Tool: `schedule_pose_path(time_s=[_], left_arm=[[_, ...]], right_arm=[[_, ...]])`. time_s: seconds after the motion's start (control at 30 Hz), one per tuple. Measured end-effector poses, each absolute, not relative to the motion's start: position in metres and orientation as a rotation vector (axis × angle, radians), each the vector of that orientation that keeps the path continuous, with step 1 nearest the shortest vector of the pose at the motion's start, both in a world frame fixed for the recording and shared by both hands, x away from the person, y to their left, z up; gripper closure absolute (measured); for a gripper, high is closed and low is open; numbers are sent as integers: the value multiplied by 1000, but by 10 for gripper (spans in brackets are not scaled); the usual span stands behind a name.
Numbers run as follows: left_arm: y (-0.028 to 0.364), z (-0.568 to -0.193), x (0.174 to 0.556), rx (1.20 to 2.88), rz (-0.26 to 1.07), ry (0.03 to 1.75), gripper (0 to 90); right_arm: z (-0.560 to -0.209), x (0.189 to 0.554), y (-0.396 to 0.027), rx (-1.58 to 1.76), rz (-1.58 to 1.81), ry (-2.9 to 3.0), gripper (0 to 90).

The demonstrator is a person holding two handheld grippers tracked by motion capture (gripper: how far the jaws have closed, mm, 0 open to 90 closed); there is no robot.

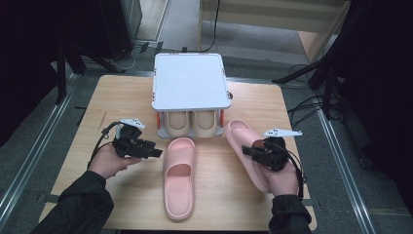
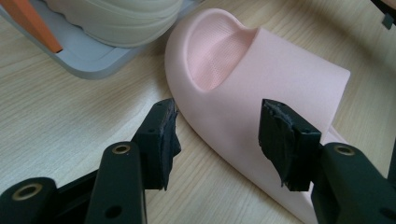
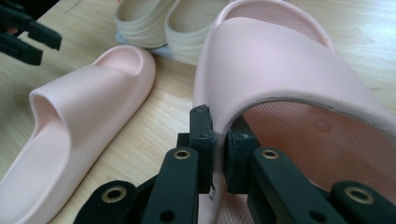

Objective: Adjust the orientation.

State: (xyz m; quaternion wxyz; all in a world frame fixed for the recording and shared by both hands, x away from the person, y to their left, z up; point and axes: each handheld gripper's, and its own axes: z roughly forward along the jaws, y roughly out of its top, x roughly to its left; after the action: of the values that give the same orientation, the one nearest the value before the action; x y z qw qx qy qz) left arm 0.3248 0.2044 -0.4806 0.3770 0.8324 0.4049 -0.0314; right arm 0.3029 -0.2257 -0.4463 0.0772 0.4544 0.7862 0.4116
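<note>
Two pink slippers are on the wooden table (image 1: 122,97). One pink slipper (image 1: 179,178) lies flat in the middle, toe toward the rack. My left gripper (image 1: 156,152) is just left of its toe, open; in the left gripper view its jaws (image 2: 222,140) flank the toe end (image 2: 243,79) without touching it. The other pink slipper (image 1: 238,134) is to the right, angled. My right gripper (image 3: 219,149) is shut on the side edge of its strap (image 3: 280,60), one jaw outside and one inside the slipper.
A low rack with a white top (image 1: 191,80) stands at the back middle of the table. A pair of beige slippers (image 1: 190,124) sits on its lower shelf, toes facing me. The table's front edge runs near my forearms.
</note>
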Motion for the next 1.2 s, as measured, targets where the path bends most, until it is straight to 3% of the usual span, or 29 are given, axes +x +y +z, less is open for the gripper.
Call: schedule_pose_path(time_s=[1.2], left_arm=[[193,-484,325,2182,-63,982,489]], right_arm=[[-498,278,-135,1242,1004,2591,803]])
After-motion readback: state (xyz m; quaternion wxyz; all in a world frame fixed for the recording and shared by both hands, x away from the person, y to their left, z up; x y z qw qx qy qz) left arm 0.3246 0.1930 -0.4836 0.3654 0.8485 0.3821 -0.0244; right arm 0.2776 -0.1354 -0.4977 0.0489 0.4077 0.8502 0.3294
